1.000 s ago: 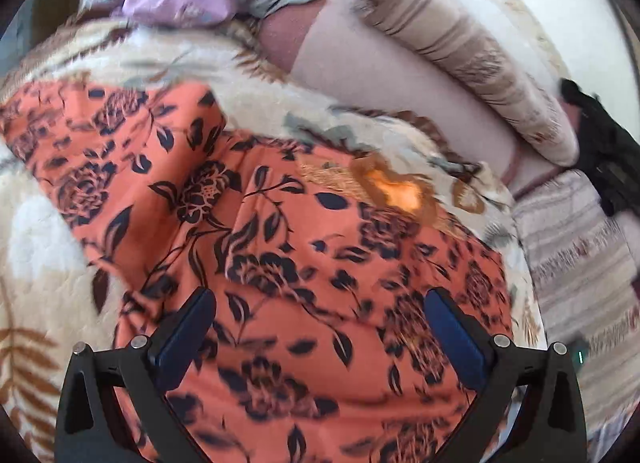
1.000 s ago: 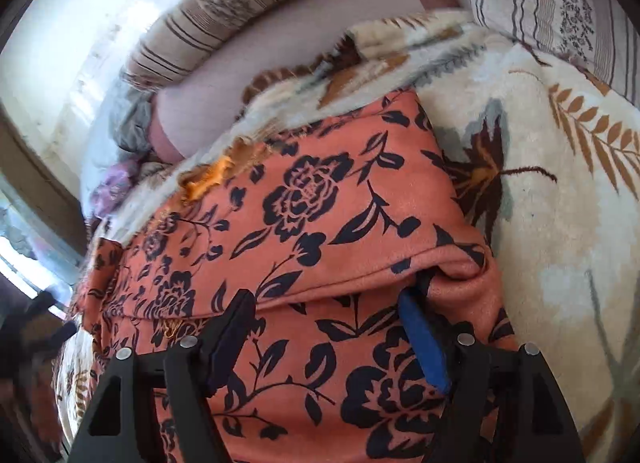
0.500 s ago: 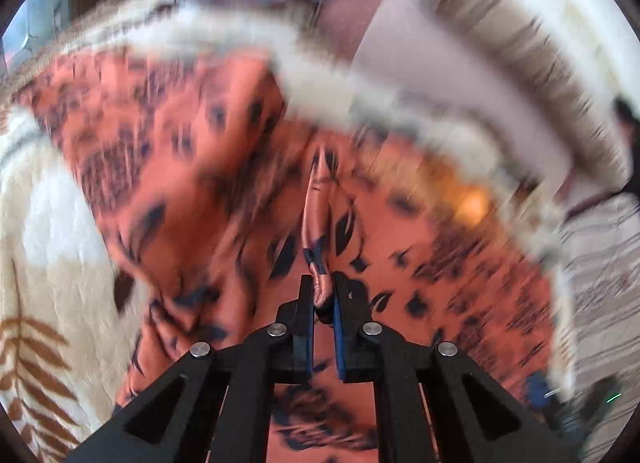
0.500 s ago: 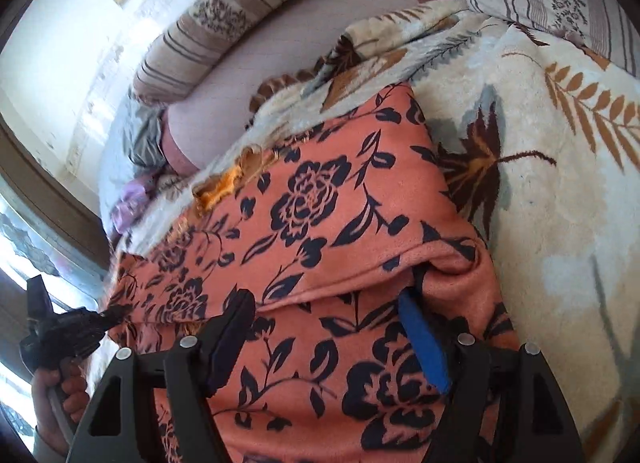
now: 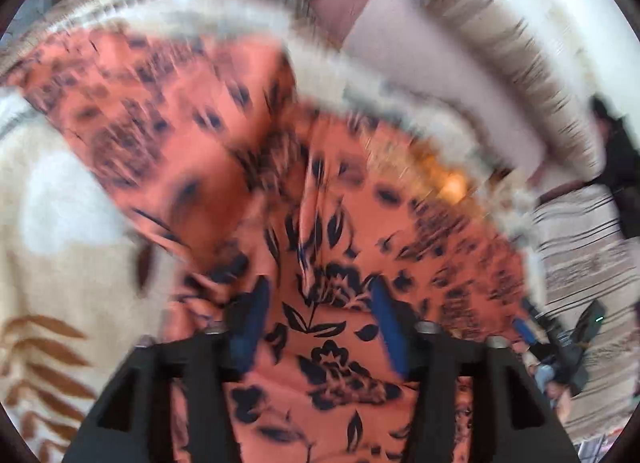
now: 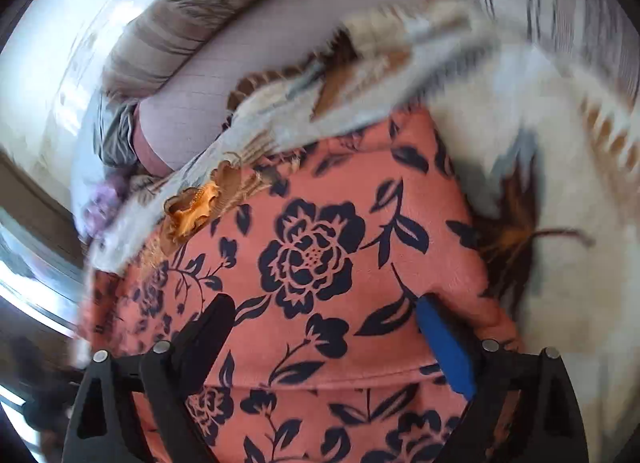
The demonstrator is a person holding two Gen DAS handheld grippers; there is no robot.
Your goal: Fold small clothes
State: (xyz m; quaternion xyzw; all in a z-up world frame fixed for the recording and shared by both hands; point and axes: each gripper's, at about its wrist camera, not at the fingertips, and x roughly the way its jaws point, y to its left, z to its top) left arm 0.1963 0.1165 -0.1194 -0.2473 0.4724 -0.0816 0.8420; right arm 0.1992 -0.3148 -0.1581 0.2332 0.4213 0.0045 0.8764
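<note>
Jaws on both tools stand apart, and both have just been opening: the left gripper (image 5: 318, 319) has its blue pads either side of a raised ridge in the orange floral garment (image 5: 320, 363) without pressing it, and the right gripper (image 6: 320, 327) straddles a folded edge of the same cloth, its pads clear of the fabric; neither holds anything. The garment lies spread across a cream leaf-print blanket (image 6: 560, 303) on a bed, one layer turned over another, with striped bolsters (image 6: 180, 31) and a pinkish mattress (image 6: 280, 63) beyond.

Judging from the loose ridge between the left pads, the fold may slump or spring open now that it is let go; a closing pad could also catch the blanket under the thin cloth and drag it along; the right side's crease looks soft and could slide.

Most of the left view is smeared by motion blur; the garment's near hem is cut off behind both tools, so its kind cannot be told.
</note>
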